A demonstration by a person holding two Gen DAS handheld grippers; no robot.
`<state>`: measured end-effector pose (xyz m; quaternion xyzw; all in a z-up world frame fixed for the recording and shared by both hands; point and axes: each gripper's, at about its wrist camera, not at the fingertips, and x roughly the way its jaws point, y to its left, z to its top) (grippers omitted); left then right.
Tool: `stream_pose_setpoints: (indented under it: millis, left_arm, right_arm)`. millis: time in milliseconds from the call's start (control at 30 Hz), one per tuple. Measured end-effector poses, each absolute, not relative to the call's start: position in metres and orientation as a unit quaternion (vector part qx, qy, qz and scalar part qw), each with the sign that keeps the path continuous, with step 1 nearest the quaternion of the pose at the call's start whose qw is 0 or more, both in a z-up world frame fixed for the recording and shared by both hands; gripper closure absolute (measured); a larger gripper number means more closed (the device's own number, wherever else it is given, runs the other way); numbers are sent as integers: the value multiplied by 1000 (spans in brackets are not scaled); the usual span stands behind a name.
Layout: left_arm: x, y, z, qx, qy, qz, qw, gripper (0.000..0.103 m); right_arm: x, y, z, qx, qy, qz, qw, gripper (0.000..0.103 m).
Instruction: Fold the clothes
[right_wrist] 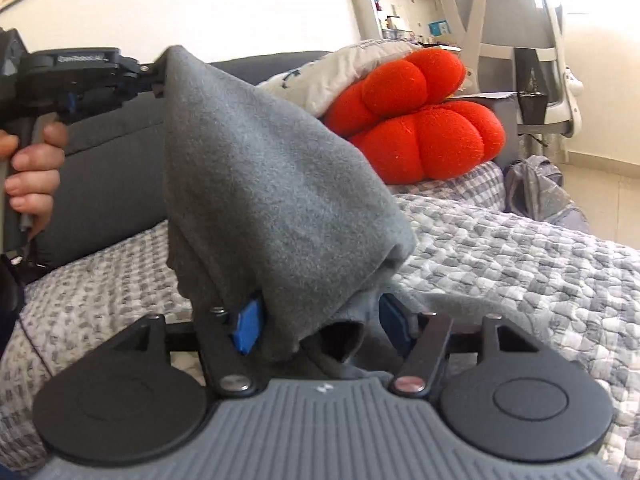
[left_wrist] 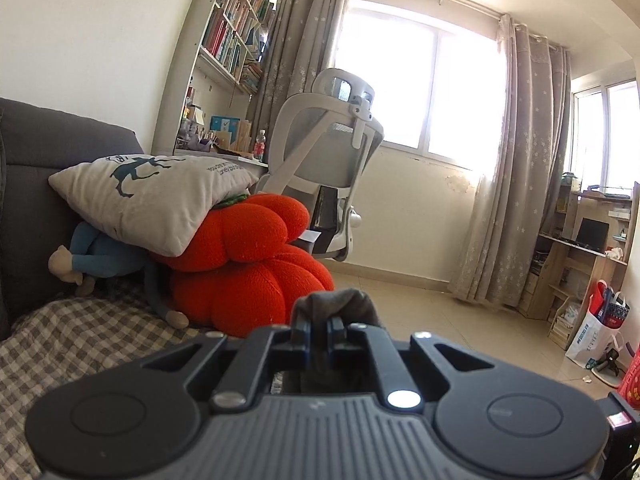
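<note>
Holding the grey fleece up off the bed — left tongs pinching the top corner, right tongs spread loosely around the lower hanging end.

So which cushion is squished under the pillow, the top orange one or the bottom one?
The top orange cushion: the grey-white pillow with the teal animal print lies right on it. The bottom orange cushion sits underneath on the checked bedspread.

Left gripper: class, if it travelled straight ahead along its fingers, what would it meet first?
The left gripper, shut on the grey fleece garment, points past the red plush cushion toward open floor. Probably the white office chair comes first, though depth is unclear.
</note>
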<state>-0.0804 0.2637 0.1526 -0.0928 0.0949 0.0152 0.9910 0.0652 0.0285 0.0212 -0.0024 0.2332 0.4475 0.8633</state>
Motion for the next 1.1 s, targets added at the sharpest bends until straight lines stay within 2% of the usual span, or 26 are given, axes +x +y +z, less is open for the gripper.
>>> stream_pose_setpoints:
  millis: [67, 100, 167, 233, 433, 633, 900, 967, 1100]
  left_arm:
    - [-79, 262, 149, -91, 96, 22, 991, 96]
    - [-79, 261, 147, -88, 95, 25, 991, 96]
    - [-79, 262, 146, -84, 96, 27, 991, 96]
    - [-80, 264, 146, -81, 98, 30, 991, 96]
    - [-90, 271, 155, -86, 90, 27, 992, 96]
    - [-120, 260, 196, -90, 49, -25, 994, 96]
    - [-199, 231, 270, -75, -43, -120, 989, 96]
    - [-212, 226, 279, -74, -60, -120, 988, 96]
    - [-215, 217, 285, -70, -75, -98, 990, 95]
  right_arm:
    - [71, 32, 21, 7, 248, 454, 856, 38]
    - [74, 34, 20, 12, 255, 458, 852, 42]
    - [74, 37, 21, 8, 258, 465, 847, 58]
    - [70, 36, 23, 7, 253, 459, 851, 80]
    - [55, 1, 52, 47, 186, 402, 895, 84]
    - [4, -48, 139, 49, 69, 350, 933, 85]
    - [-97, -115, 244, 24, -81, 303, 949, 85]
    - [-113, -125, 259, 33, -92, 314, 944, 85]
    - [-106, -138, 260, 94, -45, 357, 928, 85]
